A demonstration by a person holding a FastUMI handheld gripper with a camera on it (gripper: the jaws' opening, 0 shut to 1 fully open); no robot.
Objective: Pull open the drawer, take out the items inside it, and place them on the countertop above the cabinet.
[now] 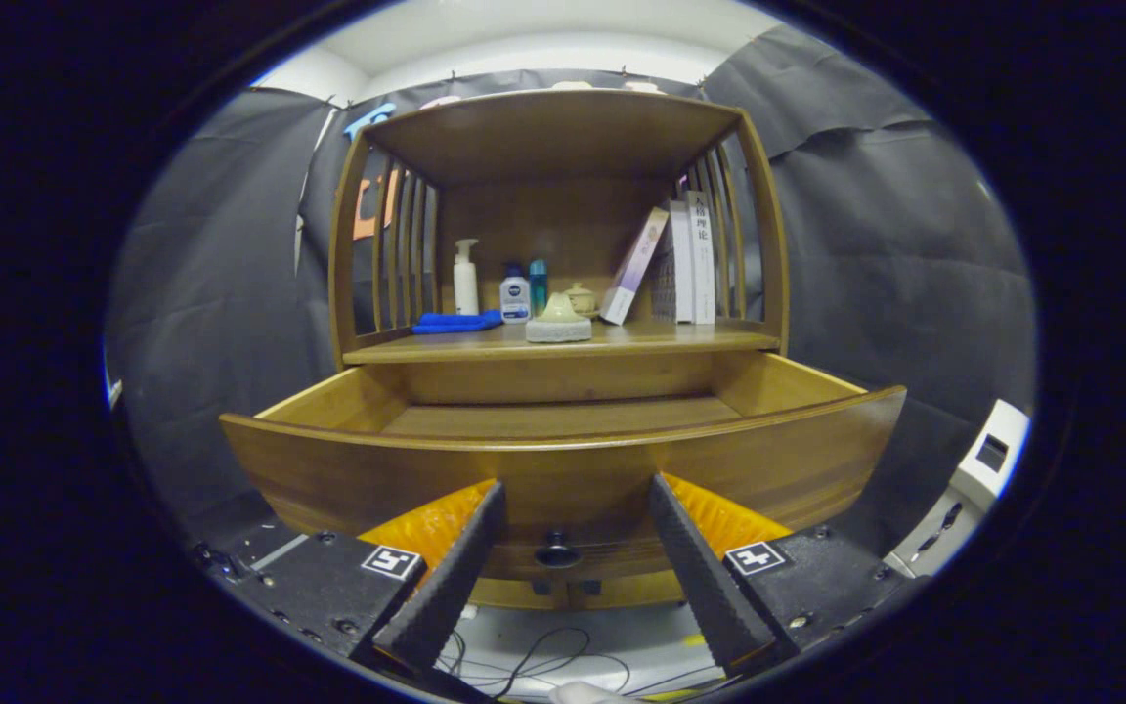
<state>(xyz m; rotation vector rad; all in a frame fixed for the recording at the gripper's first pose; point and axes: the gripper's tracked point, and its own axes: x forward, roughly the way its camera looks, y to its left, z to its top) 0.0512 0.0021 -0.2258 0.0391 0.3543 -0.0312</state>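
The wooden cabinet's drawer (pixel 563 469) stands pulled out towards me, its curved front panel just ahead of my fingers. Its small dark knob (pixel 557 553) sits low on that panel, between my two fingers and touching neither. My gripper (pixel 575 487) is open, with its fingertips (pixel 485 508) resting against or very close to the panel. Over the front panel I see a strip of bare wooden drawer floor (pixel 563 418); the part nearest me is hidden behind the panel. The countertop (pixel 680 339) lies just above and behind the drawer.
On the countertop stand a white pump bottle (pixel 465 279), a blue cloth (pixel 455 322), two small bottles (pixel 516 296), a little lidded pot (pixel 581 298), a pale domed object (pixel 558 320) at the front edge and leaning books (pixel 685 259). Cables (pixel 534 660) lie on the floor below.
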